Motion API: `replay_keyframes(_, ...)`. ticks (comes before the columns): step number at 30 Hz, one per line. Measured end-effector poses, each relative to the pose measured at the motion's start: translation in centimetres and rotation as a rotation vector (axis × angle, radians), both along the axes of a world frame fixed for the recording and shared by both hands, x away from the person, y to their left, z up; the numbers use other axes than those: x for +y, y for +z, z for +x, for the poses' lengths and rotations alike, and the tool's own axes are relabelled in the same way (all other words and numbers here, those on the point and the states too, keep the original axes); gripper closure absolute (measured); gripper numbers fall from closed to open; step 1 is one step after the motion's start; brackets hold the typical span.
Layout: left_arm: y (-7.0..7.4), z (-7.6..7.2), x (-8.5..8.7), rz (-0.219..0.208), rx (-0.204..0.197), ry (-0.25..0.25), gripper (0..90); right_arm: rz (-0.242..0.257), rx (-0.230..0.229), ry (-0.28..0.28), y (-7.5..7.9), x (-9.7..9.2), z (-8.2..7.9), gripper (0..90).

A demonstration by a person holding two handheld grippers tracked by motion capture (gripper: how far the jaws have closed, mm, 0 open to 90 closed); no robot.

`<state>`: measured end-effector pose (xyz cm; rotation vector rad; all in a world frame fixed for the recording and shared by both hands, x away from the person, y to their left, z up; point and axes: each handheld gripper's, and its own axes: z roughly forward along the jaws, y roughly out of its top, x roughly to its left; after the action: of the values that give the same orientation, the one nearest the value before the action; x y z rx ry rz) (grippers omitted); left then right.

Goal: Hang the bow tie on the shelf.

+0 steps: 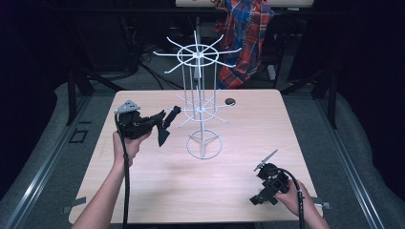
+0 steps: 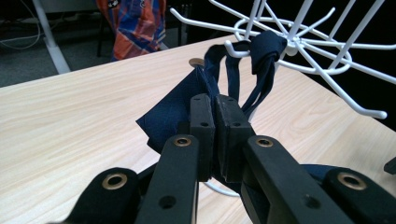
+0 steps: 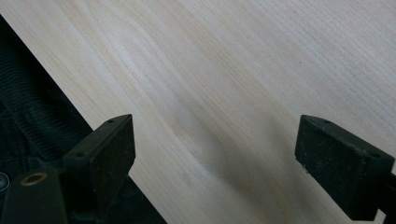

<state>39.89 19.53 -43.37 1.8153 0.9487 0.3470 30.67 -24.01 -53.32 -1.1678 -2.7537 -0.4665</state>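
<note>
Left gripper (image 1: 160, 125), left of centre on the tabletop (image 1: 157, 191): held up in the left hand (image 1: 126, 143), jaws clamped on a dark navy cloth item (image 2: 180, 105), apparently a small bag or mask with straps. Grey three-cornered plate on top; cable trailing toward the near edge.

Navy cloth item, just right of those jaws: main panel hanging from the grip, straps running up and right to a knotted bunch (image 2: 267, 49) draped over a hook of the lower tier. Exact hold on the hook hard to judge; strap appears looped over the prong.

White wire display rack (image 1: 203, 102), centre: ring base on the tabletop, two tiers of radiating hooks, upper tier bare. Small dark round spot (image 1: 230, 101) on the tabletop just beyond, to the right.

Right gripper (image 1: 264, 168), near right corner: jaws spread wide, grasping nothing, resting low over bare wood in the right hand (image 1: 292, 196).

Plaid garment (image 1: 243, 33), far background, off the tabletop.

Handling note, as judgement: likely step is seating or lifting the strap on the hook. Best done with a slow pull along the prong, strap kept taut, rack base watched for tipping; free gripper available to steady the rack.
</note>
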Motion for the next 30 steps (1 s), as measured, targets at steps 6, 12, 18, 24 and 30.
replay_keyframes(6,-0.3,0.0,-0.5,0.013,0.004,-0.013,86.4,0.001,0.003,0.000,0.0,0.0,0.0,11.8)
replay_keyframes(12,-0.5,0.0,-1.0,0.026,0.009,-0.029,86.4,0.001,0.002,0.000,0.0,0.0,0.0,11.8)
replay_keyframes(18,-0.7,0.0,-1.7,0.037,0.014,-0.045,86.4,0.002,0.001,0.000,0.0,0.0,0.0,11.8)
replay_keyframes(24,-1.0,0.0,-2.3,0.049,0.020,-0.062,86.4,0.001,0.003,0.000,0.0,0.0,0.0,11.8)
replay_keyframes(30,-1.2,0.0,-2.8,0.058,0.024,-0.073,86.4,0.002,0.004,0.000,0.0,0.0,0.0,11.8)
